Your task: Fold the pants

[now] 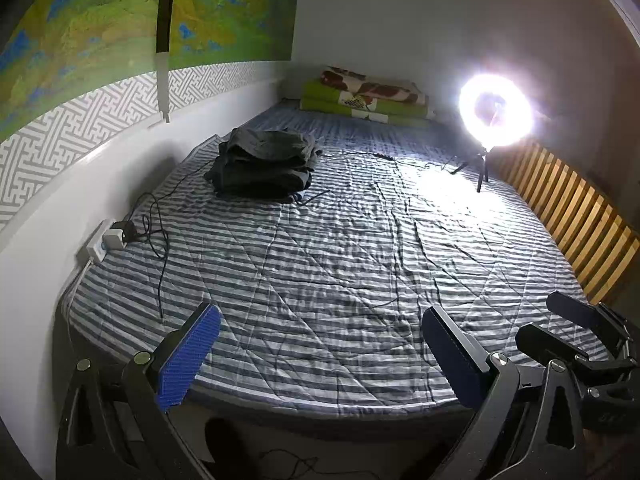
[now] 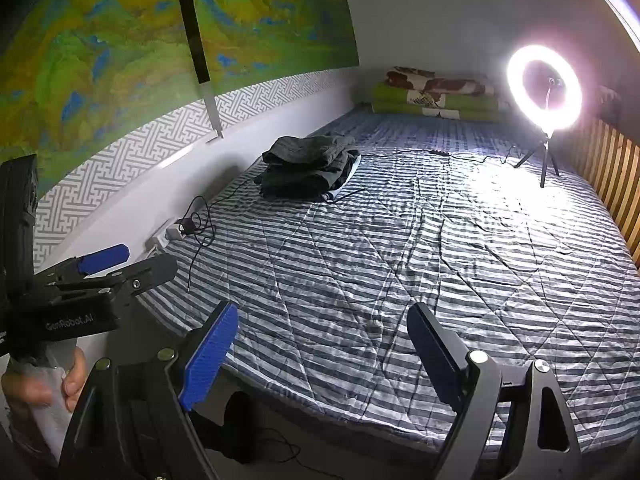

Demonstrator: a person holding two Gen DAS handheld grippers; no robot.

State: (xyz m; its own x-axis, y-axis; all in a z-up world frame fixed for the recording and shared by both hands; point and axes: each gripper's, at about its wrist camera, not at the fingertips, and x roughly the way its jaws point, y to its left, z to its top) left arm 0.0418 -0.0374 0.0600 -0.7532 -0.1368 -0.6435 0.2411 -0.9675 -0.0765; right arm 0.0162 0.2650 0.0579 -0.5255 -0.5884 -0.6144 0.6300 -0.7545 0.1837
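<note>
Your left gripper (image 1: 320,354): matt black plastic-looking arms, blue ribbed rubbery pads (image 1: 188,358), shiny metal screw heads. Your right gripper (image 2: 324,356): same matt black build, blue textured pads (image 2: 208,356). Dark grey folded cloth pants (image 1: 264,164): soft, matt, creased. Blue-and-white striped quilted bedspread (image 1: 340,264): stitched cloth, wrinkled. Slatted light wooden rail (image 1: 580,220): smooth, maybe varnished, glare hides finish. White wall socket block (image 1: 102,242): glossy plastic. Green-and-yellow wall hanging (image 2: 120,52): matt, paper or cloth, unclear.
</note>
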